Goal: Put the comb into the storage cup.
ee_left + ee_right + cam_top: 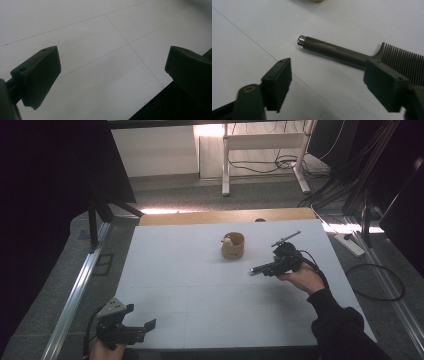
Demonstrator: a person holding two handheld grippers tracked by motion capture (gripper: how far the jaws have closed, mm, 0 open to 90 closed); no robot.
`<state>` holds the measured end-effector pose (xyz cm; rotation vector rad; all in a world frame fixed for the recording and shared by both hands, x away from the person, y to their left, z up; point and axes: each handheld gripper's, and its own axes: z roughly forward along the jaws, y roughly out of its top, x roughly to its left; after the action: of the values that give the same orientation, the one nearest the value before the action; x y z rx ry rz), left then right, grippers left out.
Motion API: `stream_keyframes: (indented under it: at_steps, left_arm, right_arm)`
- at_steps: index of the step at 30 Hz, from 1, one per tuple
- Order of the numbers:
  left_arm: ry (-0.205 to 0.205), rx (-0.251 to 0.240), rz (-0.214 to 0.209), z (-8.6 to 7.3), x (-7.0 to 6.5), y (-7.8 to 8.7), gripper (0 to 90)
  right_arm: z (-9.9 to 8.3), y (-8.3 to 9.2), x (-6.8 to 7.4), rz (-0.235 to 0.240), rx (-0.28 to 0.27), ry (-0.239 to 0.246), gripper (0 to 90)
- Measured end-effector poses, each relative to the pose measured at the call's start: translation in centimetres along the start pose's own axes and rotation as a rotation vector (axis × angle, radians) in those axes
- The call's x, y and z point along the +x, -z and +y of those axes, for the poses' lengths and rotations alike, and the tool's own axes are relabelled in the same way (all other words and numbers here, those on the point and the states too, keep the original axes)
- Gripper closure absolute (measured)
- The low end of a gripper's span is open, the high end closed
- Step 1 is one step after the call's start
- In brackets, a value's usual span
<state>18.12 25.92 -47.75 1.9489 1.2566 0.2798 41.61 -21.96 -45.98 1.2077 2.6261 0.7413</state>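
Comb (352, 53) lies flat on the white bench (190, 285), near the wooden cup (233, 246). Right gripper (328, 82) is just over the comb, jaws apart and holding nothing; one jaw overlaps where handle meets teeth, the other sits off to the side. Left gripper (110, 75) is wide open at the near bench edge, well apart from the comb.

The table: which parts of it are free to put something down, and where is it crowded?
The white table is bare across its left half and middle, from the left gripper at the near edge up to the far wooden strip. It is crowded at the right: the wooden cup, and the comb lying before the open right gripper.
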Motion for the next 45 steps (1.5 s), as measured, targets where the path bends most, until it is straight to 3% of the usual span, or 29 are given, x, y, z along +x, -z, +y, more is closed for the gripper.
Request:
stream_keyframes:
  at_steps: [5,11,18,26,33,45]
  left_arm:
    - [-0.003,0.002,0.000,0.0,0.0,0.0,1.2]
    - [-0.003,0.002,0.000,0.0,0.0,0.0,1.3]
    - [-0.001,0.002,-0.001,0.0,0.0,0.0,1.3]
    - [0.000,0.001,-0.001,0.0,0.0,0.0,1.5]
    - [0.007,-0.001,-0.004,0.0,0.1,0.0,1.6]
    - [0.007,-0.002,-0.006,0.0,0.1,0.0,1.7]
  right_arm:
    - [0.4,-0.2,-0.1,0.005,0.001,0.032,47.5]
    - [1.5,-0.5,0.0,0.011,0.007,0.088,65.3]
    - [2.7,-0.8,-0.2,0.043,0.000,0.098,89.8]
    - [3.8,-1.5,0.4,0.022,-0.003,0.127,89.9]
    - [4.5,-1.9,0.3,0.001,-0.016,0.113,89.9]
    - [4.9,-4.3,0.8,-0.012,0.021,0.107,89.9]
